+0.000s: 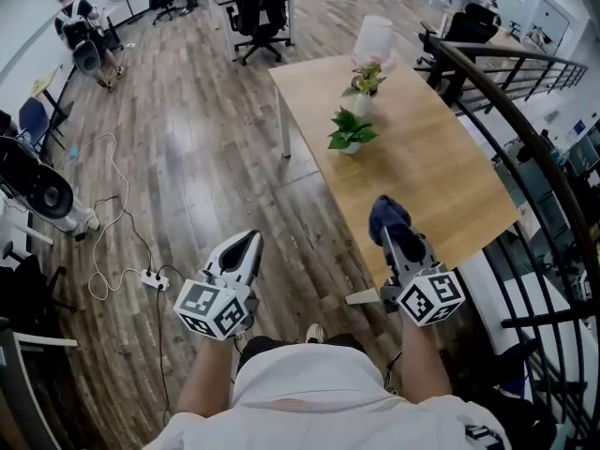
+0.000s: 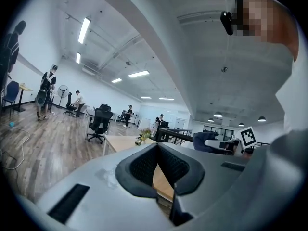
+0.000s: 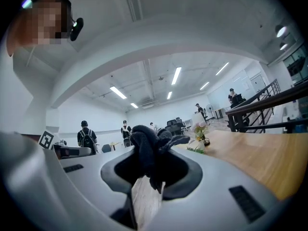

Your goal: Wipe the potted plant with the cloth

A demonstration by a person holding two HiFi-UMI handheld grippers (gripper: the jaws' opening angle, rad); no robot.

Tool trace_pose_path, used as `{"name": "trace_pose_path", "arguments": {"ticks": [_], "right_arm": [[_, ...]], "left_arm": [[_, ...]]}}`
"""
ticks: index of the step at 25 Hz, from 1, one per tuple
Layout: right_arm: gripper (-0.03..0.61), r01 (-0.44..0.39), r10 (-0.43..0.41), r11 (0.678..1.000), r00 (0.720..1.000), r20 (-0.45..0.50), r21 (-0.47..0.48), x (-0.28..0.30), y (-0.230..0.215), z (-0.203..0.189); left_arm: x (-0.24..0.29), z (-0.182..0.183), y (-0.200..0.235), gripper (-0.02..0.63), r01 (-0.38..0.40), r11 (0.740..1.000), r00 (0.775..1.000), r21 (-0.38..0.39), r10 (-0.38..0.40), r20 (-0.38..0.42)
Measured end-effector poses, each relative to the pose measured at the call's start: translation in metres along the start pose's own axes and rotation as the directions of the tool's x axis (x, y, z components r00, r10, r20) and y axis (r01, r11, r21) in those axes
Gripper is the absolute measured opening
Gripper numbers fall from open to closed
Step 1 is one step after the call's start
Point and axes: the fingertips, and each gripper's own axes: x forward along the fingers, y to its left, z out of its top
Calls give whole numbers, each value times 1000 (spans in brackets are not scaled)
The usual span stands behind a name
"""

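A small green potted plant (image 1: 352,131) stands in a white pot mid-table on the light wooden table (image 1: 441,172). A second pot with pale flowers (image 1: 367,81) stands behind it; this one also shows in the left gripper view (image 2: 143,136) and the right gripper view (image 3: 199,130). My right gripper (image 1: 389,216) hovers over the table's near corner, shut on a bunched dark blue cloth (image 3: 149,148). My left gripper (image 1: 246,244) is over the floor to the left of the table, shut with nothing in it (image 2: 156,150).
A white cylinder (image 1: 375,37) stands at the table's far end. A black stair railing (image 1: 525,167) runs along the table's right side. Office chairs (image 1: 258,12) stand beyond. A power strip with cables (image 1: 150,277) lies on the wooden floor at left.
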Motion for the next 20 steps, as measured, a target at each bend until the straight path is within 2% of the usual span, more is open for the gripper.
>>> {"name": "trace_pose_path", "arguments": {"ticks": [6, 11, 16, 20], "right_arm": [[150, -7, 7, 1000, 1000, -19, 22, 45, -42, 0], [150, 39, -38, 999, 999, -26, 28, 79, -76, 0], [150, 138, -137, 990, 990, -22, 23, 122, -106, 11], [150, 233, -232, 972, 972, -22, 23, 167, -114, 15]], "left_arm": [[61, -1, 18, 15, 10, 1000, 1000, -12, -10, -20], [118, 3, 38, 15, 67, 998, 997, -9, -67, -32], [184, 9, 77, 15, 154, 987, 986, -44, -156, -59], [232, 20, 120, 15, 249, 967, 964, -51, -252, -89]]}}
